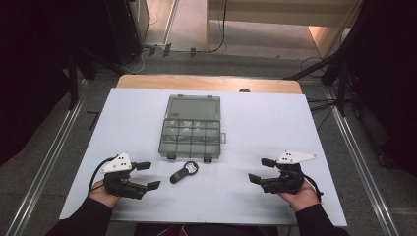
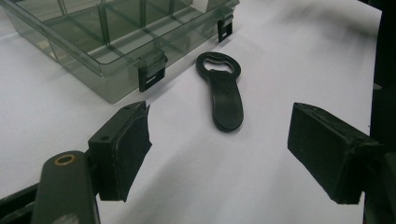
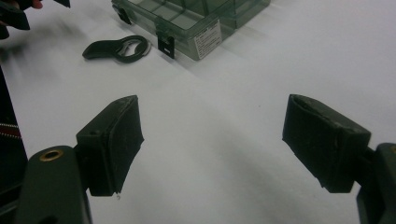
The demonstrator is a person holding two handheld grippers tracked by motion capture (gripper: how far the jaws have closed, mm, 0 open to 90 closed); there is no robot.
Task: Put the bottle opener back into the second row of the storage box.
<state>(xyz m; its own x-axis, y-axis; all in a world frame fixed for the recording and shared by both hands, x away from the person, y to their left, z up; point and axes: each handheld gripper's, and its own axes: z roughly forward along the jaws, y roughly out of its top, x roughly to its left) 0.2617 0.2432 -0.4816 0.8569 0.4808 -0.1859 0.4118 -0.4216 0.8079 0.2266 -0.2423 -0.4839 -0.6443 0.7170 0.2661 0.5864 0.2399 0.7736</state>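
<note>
A white sheet covers the table (image 1: 295, 123), leaving a strip of wood bare along the far edge at 12 o'clock. The left gripper (image 1: 147, 175) sits near the front edge at 8 o'clock, its jaws standing wide apart with nothing between them. The right gripper (image 1: 260, 169) sits at 4 o'clock, also near the front edge, its jaws likewise spread wide over bare sheet. Between them, at 6 o'clock, lies a black bottle opener (image 1: 184, 172), flat on the sheet, ring end toward the box and just short of it. The clear compartment box (image 1: 191, 127) lies open at the centre, lid folded back toward 12 o'clock. Broad bare sheet remains at 3 and 9 o'clock.

In the right gripper view a white label (image 3: 208, 38) shows on the box's side wall; its print is too small to read. The compartments' contents are hard to make out through the tinted plastic.
</note>
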